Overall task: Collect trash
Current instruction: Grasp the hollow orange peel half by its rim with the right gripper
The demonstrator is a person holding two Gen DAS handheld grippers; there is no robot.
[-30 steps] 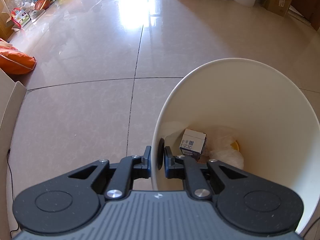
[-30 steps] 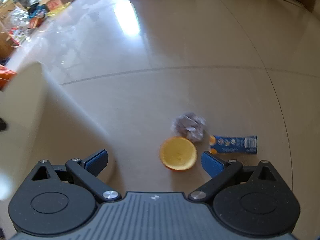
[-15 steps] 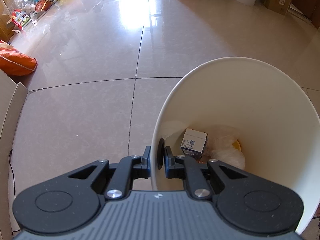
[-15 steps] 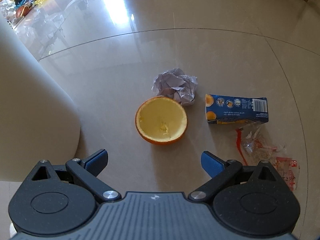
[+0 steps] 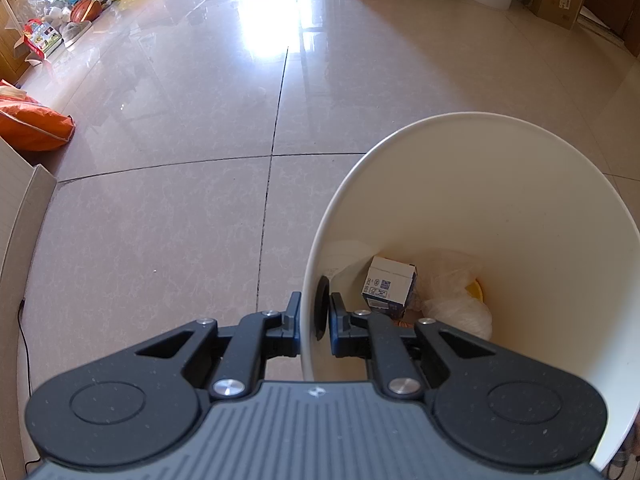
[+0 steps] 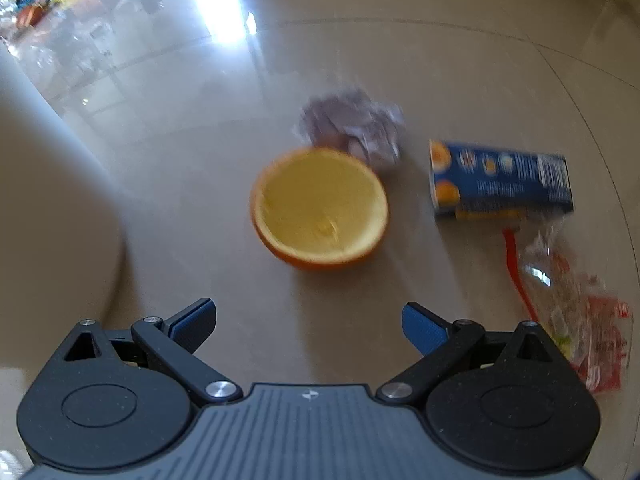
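The white bin (image 5: 500,208) is pinched at its rim by the left gripper (image 5: 314,312), and already holds a small carton (image 5: 388,286) and crumpled plastic (image 5: 456,312), so the collecting looks partly done. On the floor (image 6: 400,40) beside it remain an orange peel half (image 6: 320,208), a blue juice box (image 6: 500,180), a paper ball (image 6: 352,128) and a clear wrapper (image 6: 572,312), all near one another. The right gripper (image 6: 308,324) hovers over the peel, jaws wide and empty, nothing blocking it

Bare floor (image 6: 304,320) straight ahead, up to orange peel (image 6: 320,208) at twelve o'clock. Bin wall (image 6: 48,200) blocking nine o'clock; carton (image 6: 500,180) and wrapper (image 6: 576,304) crowding two and three.
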